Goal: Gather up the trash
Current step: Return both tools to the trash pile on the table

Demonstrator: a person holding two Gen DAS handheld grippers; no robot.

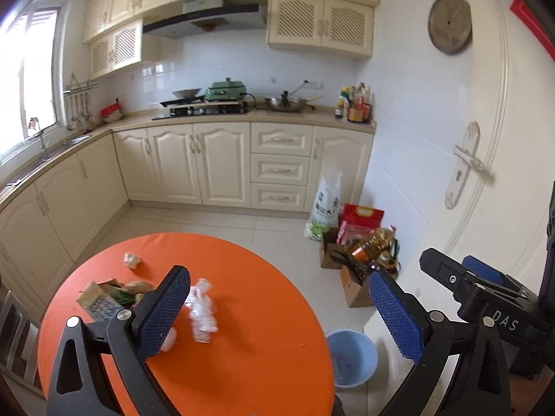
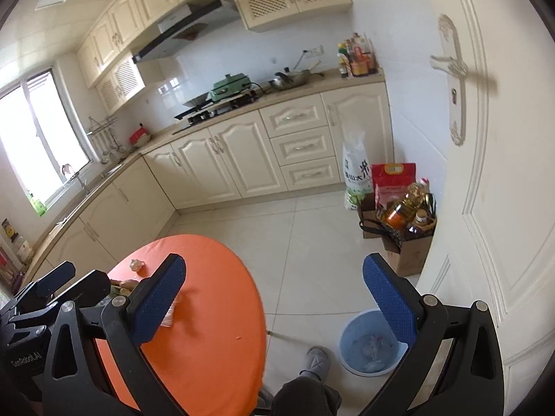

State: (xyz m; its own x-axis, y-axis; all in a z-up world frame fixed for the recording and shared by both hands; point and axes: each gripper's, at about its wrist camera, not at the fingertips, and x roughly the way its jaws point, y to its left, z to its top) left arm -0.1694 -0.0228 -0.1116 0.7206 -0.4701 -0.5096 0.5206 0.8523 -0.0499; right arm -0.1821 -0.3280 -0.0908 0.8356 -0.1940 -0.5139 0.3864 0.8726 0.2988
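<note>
Round orange table (image 1: 249,277): crushed plastic bottle (image 1: 203,315), crumpled wrapper (image 1: 131,260), packaging heap (image 1: 111,294). Floor: blue bin (image 2: 367,343).

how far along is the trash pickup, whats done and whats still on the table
Done: some scraps already lie in the blue bin on the floor. In hand: nothing; the left gripper and right gripper are both open and empty. Left: crumpled plastic, a paper wad and a wrapper pile on the orange table.

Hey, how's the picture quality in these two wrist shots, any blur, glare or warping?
Left wrist view: the crumpled clear plastic bottle on the round orange table is smeared by motion blur, and the window is blown out. Right wrist view: sharper, the same window glares white, and fisheye bends the white panelled door.
</note>
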